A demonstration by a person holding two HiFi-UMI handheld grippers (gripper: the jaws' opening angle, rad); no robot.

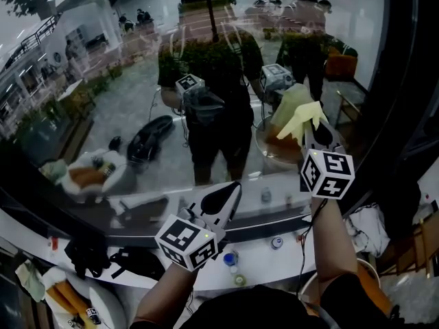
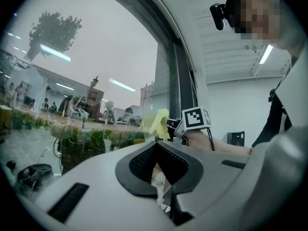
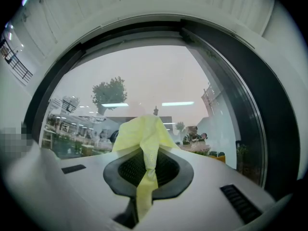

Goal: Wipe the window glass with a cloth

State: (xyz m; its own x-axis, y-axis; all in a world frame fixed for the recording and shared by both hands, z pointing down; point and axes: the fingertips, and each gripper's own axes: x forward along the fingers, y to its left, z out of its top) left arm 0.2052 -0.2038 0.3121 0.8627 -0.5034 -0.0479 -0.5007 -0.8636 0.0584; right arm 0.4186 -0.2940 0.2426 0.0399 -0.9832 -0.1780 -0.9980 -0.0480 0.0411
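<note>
My left gripper hangs low, fingers closed on nothing; my right gripper pinches the yellow cloth up at the reflective window glass; a cluttered white sill runs below.

Daylight through window glass, flat overcast grey-white, shadows soft. Room side dim in head view, lower edge near black. Glass carries strip-light reflections and ghosted figures that veil the outdoors. All three views fisheye: frame lines bowed, corners vignetted. The cloth sharp, evenly lit in right gripper view; distant scenery soft
</note>
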